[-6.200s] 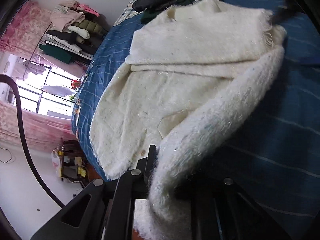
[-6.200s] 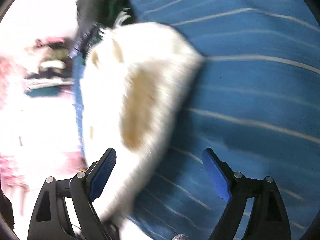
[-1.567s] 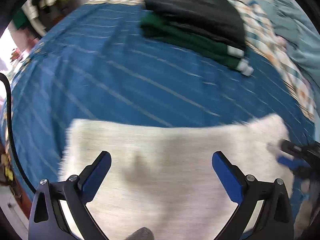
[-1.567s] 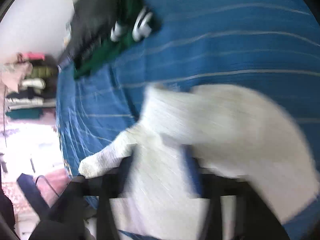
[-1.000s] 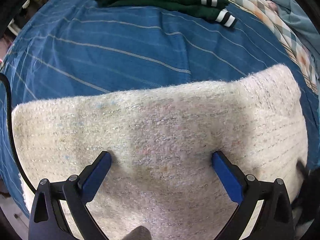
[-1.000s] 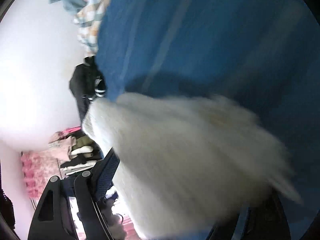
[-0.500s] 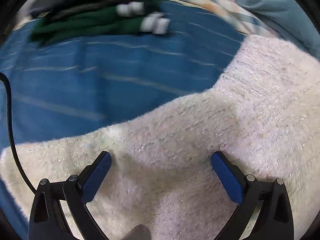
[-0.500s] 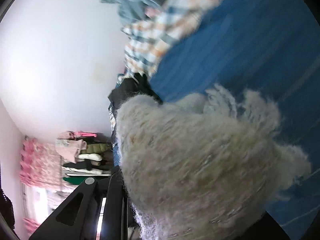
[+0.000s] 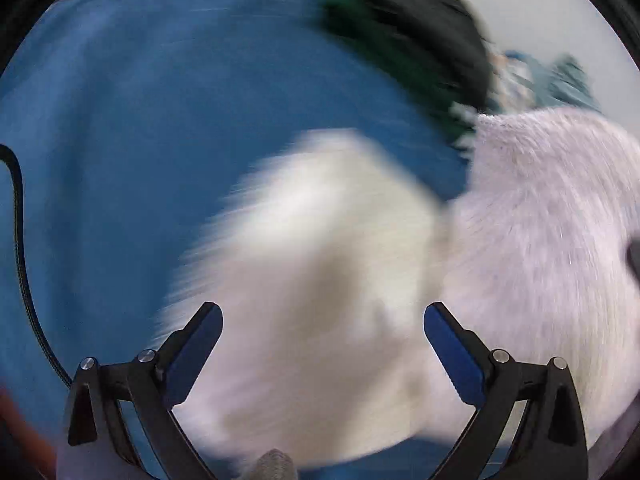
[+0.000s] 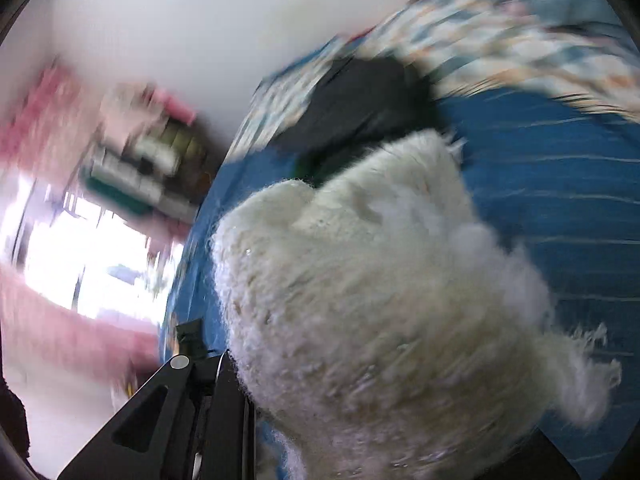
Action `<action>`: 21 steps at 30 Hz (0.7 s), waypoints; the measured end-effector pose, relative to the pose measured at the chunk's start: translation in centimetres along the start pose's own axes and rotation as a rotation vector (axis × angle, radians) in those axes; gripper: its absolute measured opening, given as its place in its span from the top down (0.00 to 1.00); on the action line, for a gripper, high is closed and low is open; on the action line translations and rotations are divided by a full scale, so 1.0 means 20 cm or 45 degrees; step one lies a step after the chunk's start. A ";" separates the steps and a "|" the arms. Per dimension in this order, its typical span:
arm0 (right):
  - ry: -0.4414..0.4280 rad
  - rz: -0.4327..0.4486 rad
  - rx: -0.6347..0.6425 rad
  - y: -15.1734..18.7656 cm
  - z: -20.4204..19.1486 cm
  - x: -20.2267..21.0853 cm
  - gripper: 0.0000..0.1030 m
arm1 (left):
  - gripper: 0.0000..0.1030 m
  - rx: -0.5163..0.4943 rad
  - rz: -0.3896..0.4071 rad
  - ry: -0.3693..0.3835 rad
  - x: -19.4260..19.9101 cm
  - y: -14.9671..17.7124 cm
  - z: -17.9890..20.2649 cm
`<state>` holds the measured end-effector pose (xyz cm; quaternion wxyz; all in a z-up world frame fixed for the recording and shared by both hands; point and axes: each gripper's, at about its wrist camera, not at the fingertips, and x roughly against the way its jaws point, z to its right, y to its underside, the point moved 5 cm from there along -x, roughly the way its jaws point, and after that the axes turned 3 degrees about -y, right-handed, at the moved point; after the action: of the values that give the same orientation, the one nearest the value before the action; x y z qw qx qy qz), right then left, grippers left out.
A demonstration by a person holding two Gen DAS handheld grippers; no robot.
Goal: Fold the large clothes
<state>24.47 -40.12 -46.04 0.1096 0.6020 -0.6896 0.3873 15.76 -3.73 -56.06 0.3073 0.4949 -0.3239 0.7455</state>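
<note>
We are judging the step as carrying the folded white fuzzy sweater (image 10: 380,292) over the blue bedspread (image 9: 120,140). Right gripper (image 10: 320,420): fingers mostly buried in the bundle filling the lower centre, apparently pinching it. Left gripper (image 9: 322,332): spread, holding nothing. Next: placing it beside the dark folded clothes (image 9: 420,28), upper right. No containers visible.

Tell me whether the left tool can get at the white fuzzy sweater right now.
Probably yes. The left tool is open, and the white fuzzy sweater lies on the blue bedspread directly ahead between its fingers, with nothing in between. Motion blur hides the exact gap.
</note>
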 end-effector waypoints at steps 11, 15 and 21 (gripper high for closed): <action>0.213 -0.630 0.414 0.75 -0.35 -0.99 0.70 | 0.00 0.413 -0.034 -0.308 0.27 0.51 -0.70; -0.022 -0.704 0.319 0.65 -0.43 -0.87 0.21 | 0.00 0.535 0.033 -0.143 0.39 0.51 -0.65; -0.128 -0.679 -0.054 0.51 -0.21 -0.50 0.21 | 0.00 0.550 0.092 0.166 0.40 0.34 -0.38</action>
<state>16.27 -30.07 -53.44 0.1859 0.7783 -0.5193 0.3001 3.74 -0.69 -52.09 0.1877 0.4880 -0.1538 0.8384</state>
